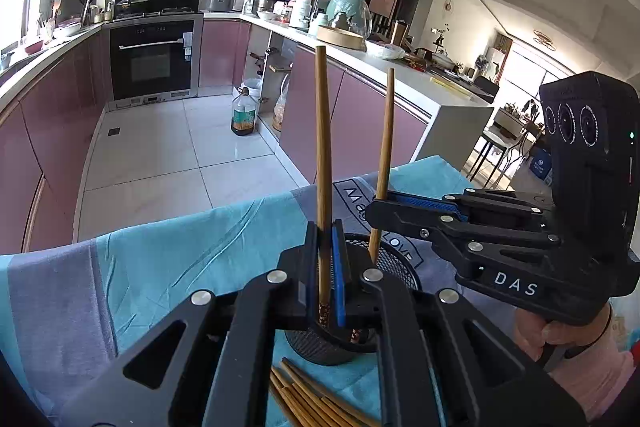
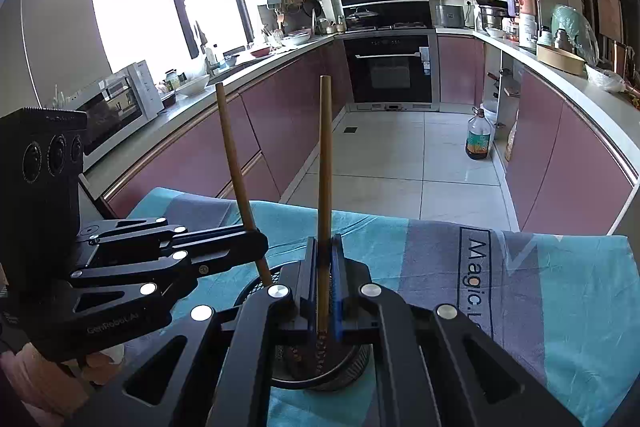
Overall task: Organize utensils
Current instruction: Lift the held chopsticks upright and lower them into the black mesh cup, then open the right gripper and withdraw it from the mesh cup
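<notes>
1. Left gripper: jaws clamped on one chopstick, gripped low on the shaft, patterned tip just below the pads, upright over the mesh holder.
2. Right gripper: jaws pinching a second chopstick, tip down inside the holder.
3. Loose chopsticks lie on the tabletop cloth beside the holder.

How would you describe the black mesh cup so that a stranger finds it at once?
Look at the table under the blue and grey cloth. The black mesh cup stands on it, just below the two chopsticks held upright. Unlike the loose chopsticks lying flat beside it, it is round, dark and made of wire net.
</notes>
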